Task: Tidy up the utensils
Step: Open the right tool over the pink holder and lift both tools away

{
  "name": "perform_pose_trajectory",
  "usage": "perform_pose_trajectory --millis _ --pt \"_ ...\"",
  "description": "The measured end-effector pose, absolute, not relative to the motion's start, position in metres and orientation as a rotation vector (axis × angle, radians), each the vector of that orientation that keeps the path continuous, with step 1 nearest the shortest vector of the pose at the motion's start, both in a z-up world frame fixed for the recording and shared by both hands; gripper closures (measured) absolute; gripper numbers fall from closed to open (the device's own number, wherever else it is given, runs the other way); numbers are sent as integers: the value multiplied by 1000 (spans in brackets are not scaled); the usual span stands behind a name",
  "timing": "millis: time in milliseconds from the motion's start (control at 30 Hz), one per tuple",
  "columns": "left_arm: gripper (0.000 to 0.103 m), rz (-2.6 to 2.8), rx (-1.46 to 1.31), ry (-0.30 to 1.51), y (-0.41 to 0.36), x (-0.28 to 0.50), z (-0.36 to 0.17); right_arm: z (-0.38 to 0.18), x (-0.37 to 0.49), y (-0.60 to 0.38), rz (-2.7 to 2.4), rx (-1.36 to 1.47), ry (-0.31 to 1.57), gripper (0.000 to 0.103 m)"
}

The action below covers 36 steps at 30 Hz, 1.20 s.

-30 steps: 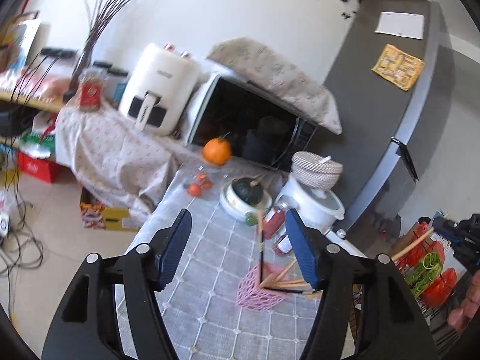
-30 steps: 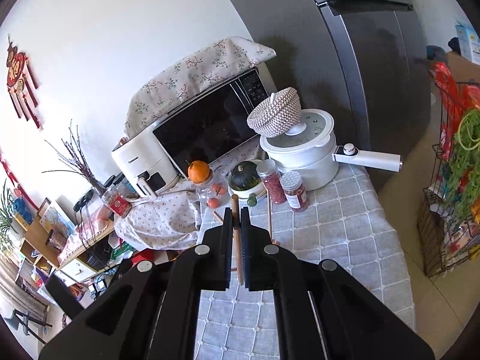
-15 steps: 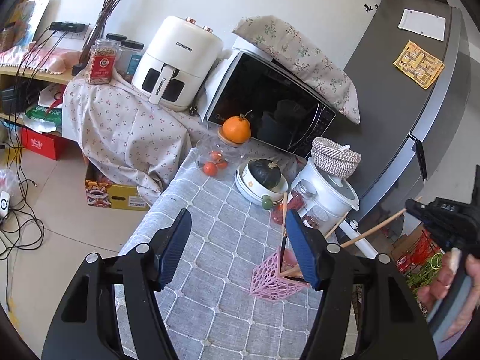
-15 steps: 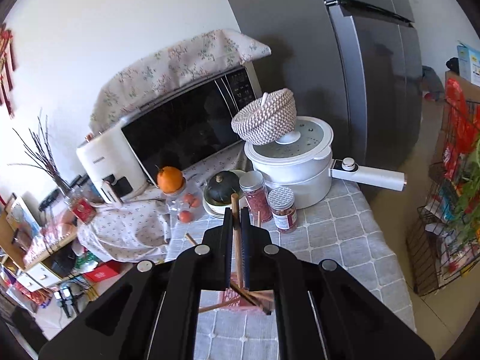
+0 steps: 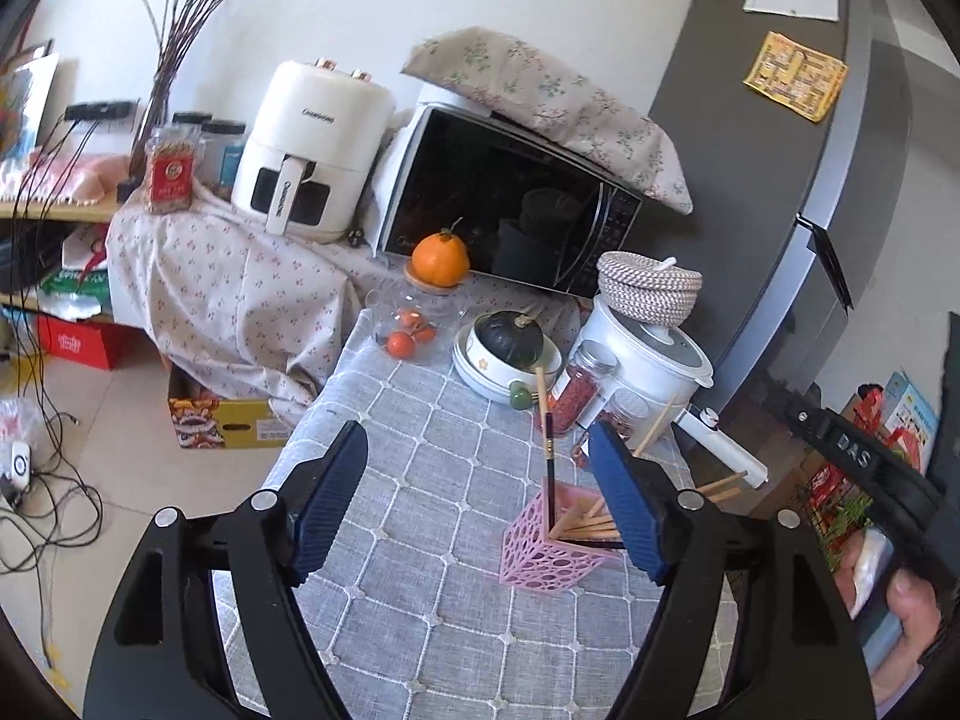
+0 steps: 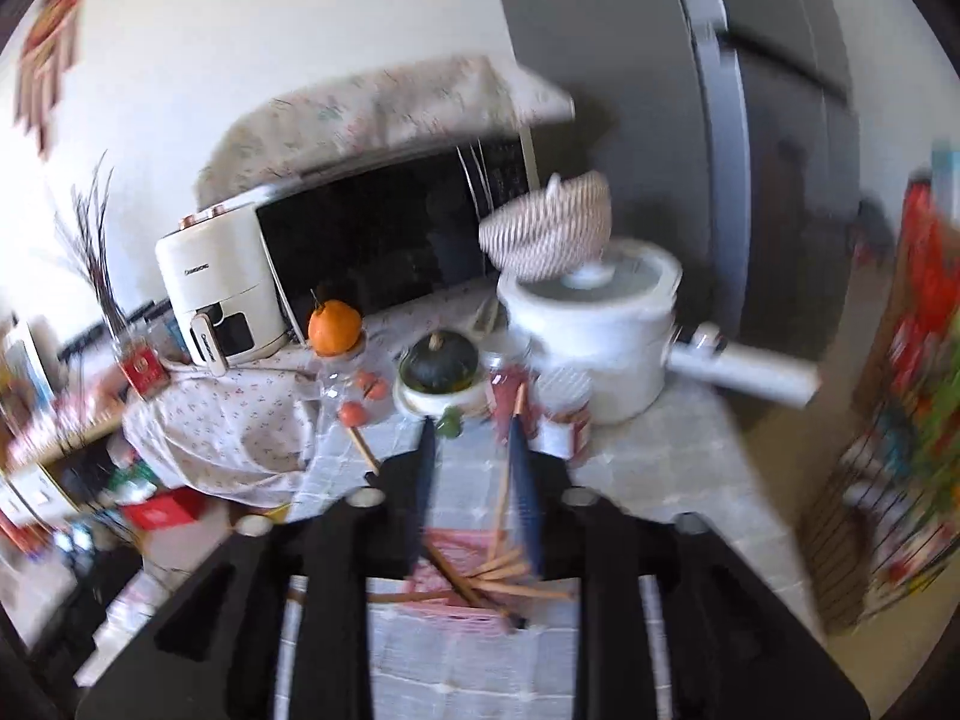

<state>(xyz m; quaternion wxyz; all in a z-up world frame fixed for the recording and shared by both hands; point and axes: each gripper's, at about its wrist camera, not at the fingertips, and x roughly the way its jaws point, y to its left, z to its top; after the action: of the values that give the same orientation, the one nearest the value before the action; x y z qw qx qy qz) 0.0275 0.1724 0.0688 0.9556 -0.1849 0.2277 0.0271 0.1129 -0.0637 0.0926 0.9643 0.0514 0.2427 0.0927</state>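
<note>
Wooden chopstick [image 6: 507, 474] leans against opening right tongs [image 6: 471, 438], over pink holder [image 6: 462, 546]

Right gripper [image 6: 468, 432] dropped lower over the pink holder [image 6: 462, 546], jaws just opened off the wooden chopstick [image 6: 507, 468], which now leans into the holder; left gripper [image 5: 480, 498] jaws opened wider, empty.

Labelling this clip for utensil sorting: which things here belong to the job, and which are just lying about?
Job: pink holder, wooden chopsticks, black chopstick, right gripper.

Lying about: orange, squash, white pot, spice jars, air fryer, microwave.
</note>
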Motion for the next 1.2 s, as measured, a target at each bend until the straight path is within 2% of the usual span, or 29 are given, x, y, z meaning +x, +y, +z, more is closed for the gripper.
perform_pose_trajectory --millis 200,400,500,633,900,1033,1100,1200 --pt "25 39 -306 461 143 23 73 92 64 -55 155 -43 406 68" --pt "23 37 -251 461 122 19 72 85 38 -66 137 -68 396 64" --pt "19 28 -228 470 111 17 70 80 28 -75 114 -62 400 50" --pt "14 27 -199 468 98 14 67 72 20 -86 84 -54 408 45" --pt "7 34 -162 484 78 8 60 56 5 -116 -36 -8 425 26" --pt "7 30 -138 504 68 8 56 51 1 -126 -84 0 429 18" --pt "7 30 -122 518 62 9 53 50 0 -131 -95 10 434 11" --pt "7 29 -94 539 54 9 47 48 -1 -139 -113 31 436 7"
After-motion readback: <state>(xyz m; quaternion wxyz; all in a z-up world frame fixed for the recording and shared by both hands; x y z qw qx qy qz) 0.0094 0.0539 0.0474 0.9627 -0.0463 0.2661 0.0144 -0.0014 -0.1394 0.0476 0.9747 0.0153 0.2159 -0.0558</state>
